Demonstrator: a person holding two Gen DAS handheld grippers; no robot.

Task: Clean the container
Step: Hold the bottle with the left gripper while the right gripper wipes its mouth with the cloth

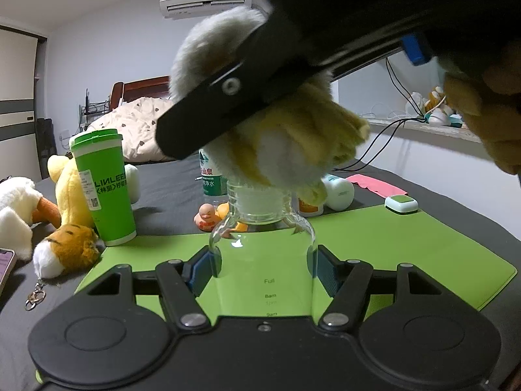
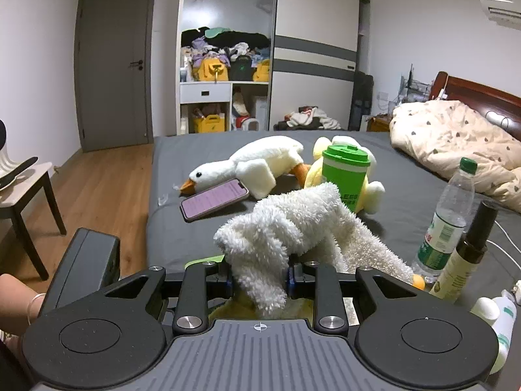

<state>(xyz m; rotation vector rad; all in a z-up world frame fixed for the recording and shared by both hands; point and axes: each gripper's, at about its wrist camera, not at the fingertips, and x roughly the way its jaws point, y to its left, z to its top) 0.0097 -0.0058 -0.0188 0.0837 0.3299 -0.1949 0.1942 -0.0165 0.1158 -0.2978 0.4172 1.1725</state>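
Observation:
A clear glass bottle (image 1: 263, 260) with "Full" markings stands upright on the green mat (image 1: 407, 247). My left gripper (image 1: 263, 268) is shut on the bottle's body, blue pads against both sides. A fluffy white and yellow cloth (image 1: 280, 150) is pressed into the bottle's mouth. The right gripper (image 1: 208, 120) comes in from the upper right, above the bottle, clamped on that cloth. In the right wrist view my right gripper (image 2: 259, 278) is shut on the cloth (image 2: 293, 228), which bulges up and forward between the fingers.
A green lidded cup (image 1: 104, 189), plush toys (image 1: 62, 247), a rubber duck (image 1: 205, 216), a water bottle (image 1: 211, 176) and small white bottles (image 1: 338, 192) crowd the grey bed around the mat. A phone (image 2: 213, 199), a plush goose (image 2: 247, 166) and a dark-capped bottle (image 2: 469, 254) lie nearby.

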